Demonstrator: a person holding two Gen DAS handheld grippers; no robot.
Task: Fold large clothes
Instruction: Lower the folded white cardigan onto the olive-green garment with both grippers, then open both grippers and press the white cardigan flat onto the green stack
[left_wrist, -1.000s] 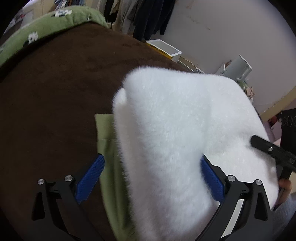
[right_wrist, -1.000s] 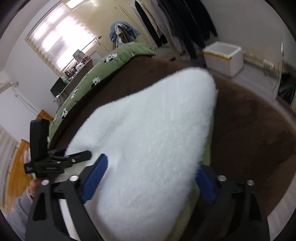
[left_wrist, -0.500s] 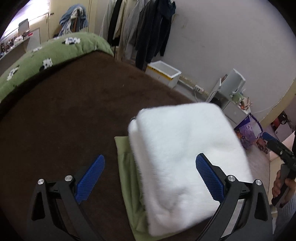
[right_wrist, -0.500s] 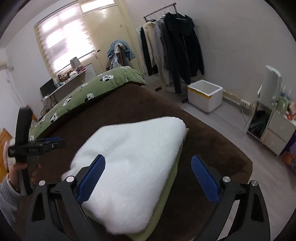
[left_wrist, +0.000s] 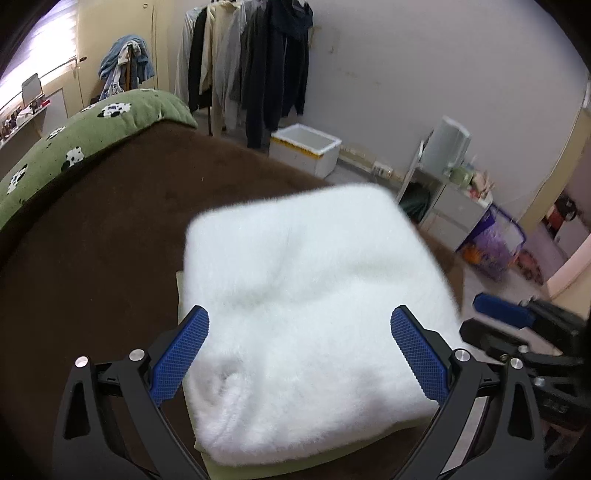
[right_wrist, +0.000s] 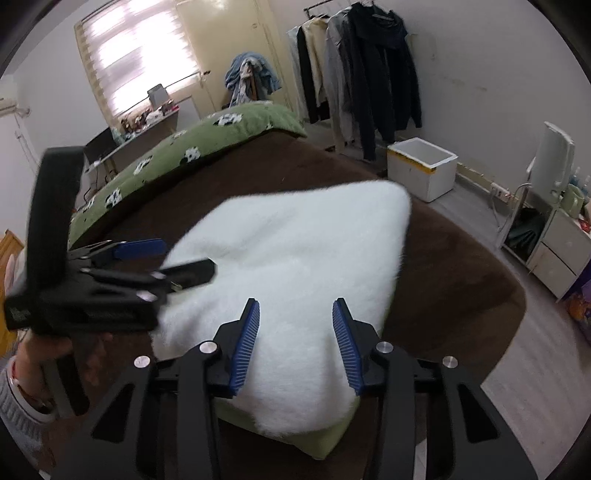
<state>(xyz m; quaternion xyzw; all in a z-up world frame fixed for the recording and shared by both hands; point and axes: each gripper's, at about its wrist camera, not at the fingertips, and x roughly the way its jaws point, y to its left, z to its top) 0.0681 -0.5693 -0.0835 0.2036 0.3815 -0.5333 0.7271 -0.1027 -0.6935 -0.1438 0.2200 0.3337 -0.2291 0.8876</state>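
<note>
A folded white fluffy garment (left_wrist: 310, 317) lies in a thick square stack on the brown bed cover (left_wrist: 92, 240), on top of a folded light green garment (left_wrist: 295, 467). My left gripper (left_wrist: 300, 343) hovers above the stack, open wide and empty. My right gripper (right_wrist: 295, 332) also hovers above the white stack (right_wrist: 295, 254), jaws partly open and empty. The green garment's corner (right_wrist: 321, 443) sticks out below it. The left gripper (right_wrist: 147, 258) shows at the left of the right wrist view, the right gripper (left_wrist: 502, 321) at the right of the left wrist view.
A green cow-print quilt (right_wrist: 192, 147) lies at the far side of the bed. A rack of hanging clothes (right_wrist: 358, 77), a white foam box (right_wrist: 421, 171), a white appliance (right_wrist: 554, 162) and a small cabinet (right_wrist: 554, 251) stand along the wall. The bed edge is at the right.
Both grippers have pulled back and up from the white stack, which now lies free and looks smaller. The right gripper's jaws have narrowed.
</note>
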